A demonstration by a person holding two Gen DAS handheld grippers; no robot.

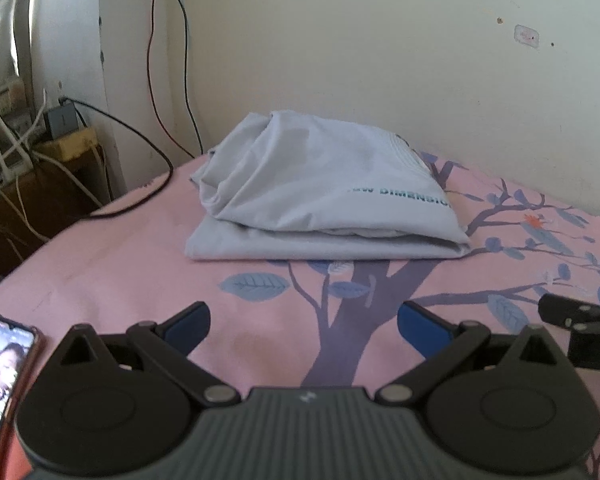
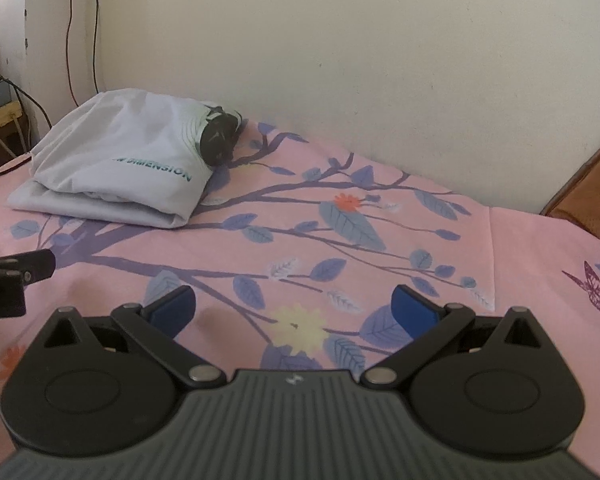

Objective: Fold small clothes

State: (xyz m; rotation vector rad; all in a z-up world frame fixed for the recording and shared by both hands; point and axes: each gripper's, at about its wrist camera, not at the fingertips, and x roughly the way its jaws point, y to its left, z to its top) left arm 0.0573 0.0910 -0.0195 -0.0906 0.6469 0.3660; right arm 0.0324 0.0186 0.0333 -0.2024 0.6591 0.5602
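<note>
A light grey T-shirt with teal lettering lies folded in a thick bundle on the pink flowered bedsheet, near the wall. It also shows in the right wrist view, far left, with a dark inner collar patch at its right end. My left gripper is open and empty, low over the sheet, well short of the shirt. My right gripper is open and empty, to the right of the left one, over bare sheet.
A phone with a lit screen lies on the sheet at the left gripper's left. Cables trail from the wall onto the bed's far left corner. A wooden stand with a power strip is beyond. A wooden headboard is at the right.
</note>
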